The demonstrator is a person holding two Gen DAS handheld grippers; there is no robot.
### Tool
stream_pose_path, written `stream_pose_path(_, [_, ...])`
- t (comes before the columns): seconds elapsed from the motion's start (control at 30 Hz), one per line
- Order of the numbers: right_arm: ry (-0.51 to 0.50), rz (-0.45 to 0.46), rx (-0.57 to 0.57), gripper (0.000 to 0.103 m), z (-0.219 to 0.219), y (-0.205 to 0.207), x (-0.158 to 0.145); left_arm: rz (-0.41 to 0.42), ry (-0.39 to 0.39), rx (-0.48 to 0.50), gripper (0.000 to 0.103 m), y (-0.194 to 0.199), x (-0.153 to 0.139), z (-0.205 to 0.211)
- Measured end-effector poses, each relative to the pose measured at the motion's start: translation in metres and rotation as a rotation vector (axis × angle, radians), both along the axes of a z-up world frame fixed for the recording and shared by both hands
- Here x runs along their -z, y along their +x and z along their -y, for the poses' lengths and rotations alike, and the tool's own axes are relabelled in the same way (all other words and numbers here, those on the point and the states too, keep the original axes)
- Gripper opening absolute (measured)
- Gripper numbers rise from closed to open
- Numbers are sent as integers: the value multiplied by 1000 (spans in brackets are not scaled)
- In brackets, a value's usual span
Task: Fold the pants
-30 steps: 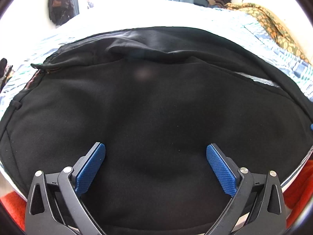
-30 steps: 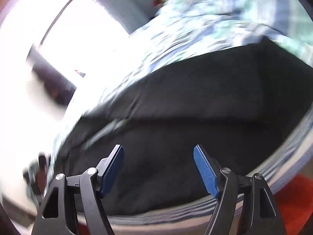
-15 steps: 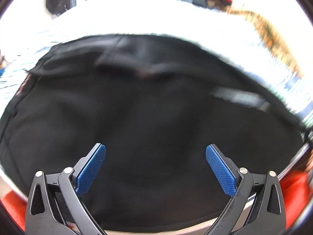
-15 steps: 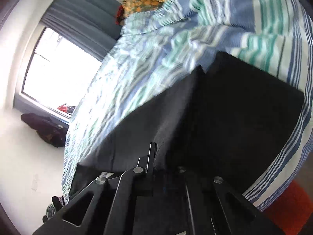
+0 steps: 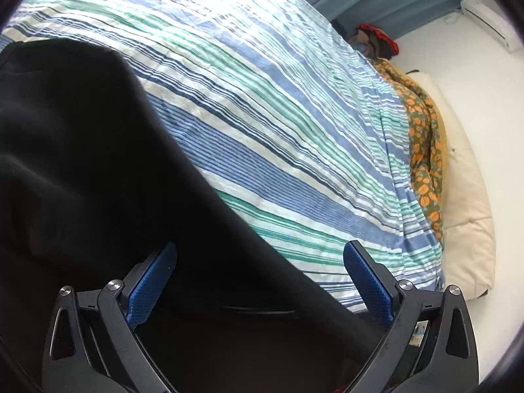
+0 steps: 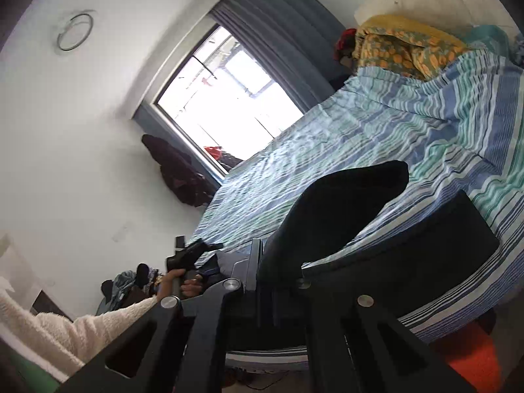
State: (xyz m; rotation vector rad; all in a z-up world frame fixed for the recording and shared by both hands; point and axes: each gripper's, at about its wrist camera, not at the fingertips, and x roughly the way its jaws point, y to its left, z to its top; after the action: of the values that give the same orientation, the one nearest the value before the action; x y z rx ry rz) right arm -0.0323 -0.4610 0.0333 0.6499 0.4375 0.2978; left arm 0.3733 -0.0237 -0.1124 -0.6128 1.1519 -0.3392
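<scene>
Black pants (image 5: 82,163) lie on the striped bed and fill the left and bottom of the left wrist view. My left gripper (image 5: 260,275) hovers over their right edge. Its jaws are wide and closing, and the blue pads (image 5: 154,278) do not press on the cloth under them. In the right wrist view my right gripper (image 6: 258,258) is shut on a fold of the pants (image 6: 344,203). That fold arches up off the bed, while the rest of the pants (image 6: 425,239) lies flat on the sheet.
The striped sheet (image 5: 294,131) spreads to the right. An orange floral blanket (image 5: 422,150) and a cream pillow (image 5: 468,203) lie at the head of the bed. A hand (image 6: 177,281) in a cream sleeve (image 6: 65,324) shows at the left. An orange rug (image 6: 471,360) lies below the bed edge.
My right gripper has shut on the pants and risen, lifting a fold off the bed. My left gripper has swung right from the middle of the pants to their edge.
</scene>
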Motion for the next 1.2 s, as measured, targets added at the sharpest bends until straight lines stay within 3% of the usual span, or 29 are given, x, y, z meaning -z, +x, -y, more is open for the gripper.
stream_pose_path(0.03, [-21, 7, -19, 4, -1, -5, -2, -1, 3, 2, 76, 5, -1, -4])
stream_pose_path(0.07, [-55, 3, -25, 4, 0, -8, -3, -3, 8, 9, 30, 6, -1, -6])
stream_pose_path(0.1, [-89, -22, -18, 4, 1, -9, -1, -13, 49, 0, 10, 6, -2, -9])
stream_pose_path(0.13, [-109, -74, 2, 4, 9, -2, 5, -20, 57, -7, 7, 0, -1, -13])
stream_pose_path(0.2, [-175, -191, 59, 4, 25, 27, 23, -5, 68, -20, 7, -10, -12, -23])
stream_pose_path(0.27, [-244, -228, 86, 4, 38, 69, 31, 85, 107, -37, 7, -18, -48, -29])
stream_pose_path(0.4, [-303, -36, 53, 4, 36, 113, -9, 422, 171, -136, 10, -72, -152, -51])
stream_pose_path(0.43, [-342, -16, 40, 4, 32, 118, -17, 498, 183, -148, 14, -93, -168, -58])
stream_pose_path(0.5, [-386, -83, 19, 4, 38, 130, -6, 540, 197, -155, 17, -128, -168, -73])
stream_pose_path(0.57, [-377, -217, 28, 4, 50, 132, 29, 462, 218, -143, 22, -154, -129, -71])
stream_pose_path(0.63, [-385, -421, 49, 5, 70, 137, 83, 302, 260, -71, 23, -172, -59, -51])
stream_pose_path(0.7, [-427, -644, 77, 5, 86, 139, 138, 117, 302, 14, 18, -180, 10, -29])
stream_pose_path(0.77, [-393, -799, 98, 5, 99, 135, 176, 54, 316, 43, 14, -188, 43, -14])
stream_pose_path(0.8, [-378, -801, 115, 4, 103, 133, 177, 75, 329, 37, 14, -192, 45, -9])
stream_pose_path(0.9, [-464, -769, 154, 5, 106, 132, 167, 93, 327, 87, 14, -192, 33, 3])
stream_pose_path(1.2, [-472, -765, 257, 5, 127, 123, 160, 120, 370, 148, 14, -191, 20, 28])
